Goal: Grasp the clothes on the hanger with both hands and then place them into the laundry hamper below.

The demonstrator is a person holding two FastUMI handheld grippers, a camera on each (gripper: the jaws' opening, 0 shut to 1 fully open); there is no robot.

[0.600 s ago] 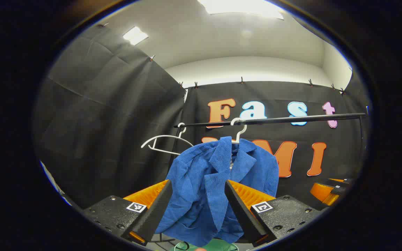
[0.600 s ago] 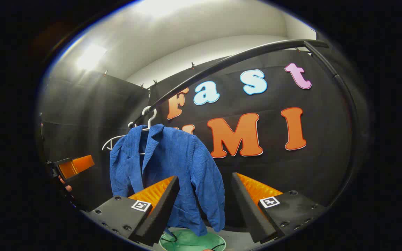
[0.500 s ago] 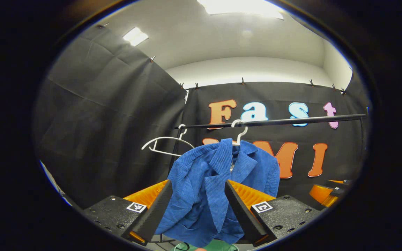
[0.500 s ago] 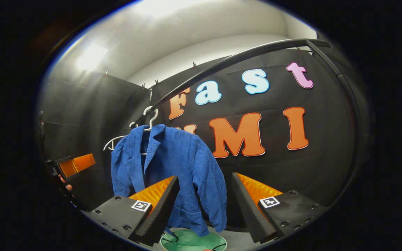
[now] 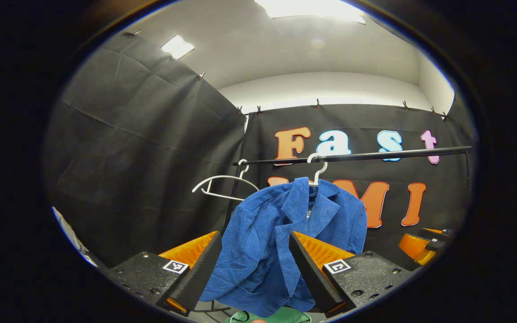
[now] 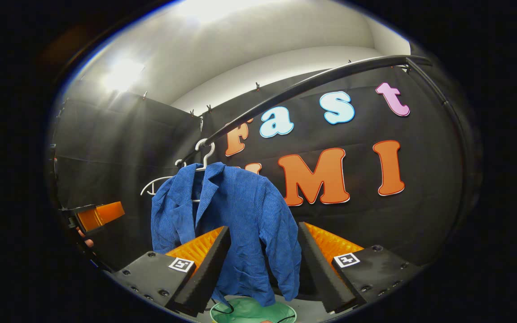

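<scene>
A blue corduroy jacket (image 5: 281, 242) (image 6: 236, 224) hangs on a white hanger (image 5: 317, 172) (image 6: 204, 152) from a black rail (image 5: 375, 154) (image 6: 312, 80). Below it sits a green mesh hamper (image 6: 251, 310) (image 5: 276, 316), mostly cut off. My left gripper (image 5: 254, 264) is open, with the jacket's front seen between its fingers, farther off. My right gripper (image 6: 263, 264) is open too, facing the jacket's right sleeve. In the right gripper view the left gripper (image 6: 94, 217) shows at the far left with a hand behind it. The right gripper (image 5: 422, 246) shows at the far right of the left gripper view.
An empty white hanger (image 5: 225, 186) (image 6: 159, 184) hangs on the rail to the jacket's left. The rail's upright post (image 5: 231, 202) stands behind it. Black cloth walls close in the back and left side.
In both views the jacket and rail have drifted slightly right and a little down, as both grippers shifted. Both stay open.
</scene>
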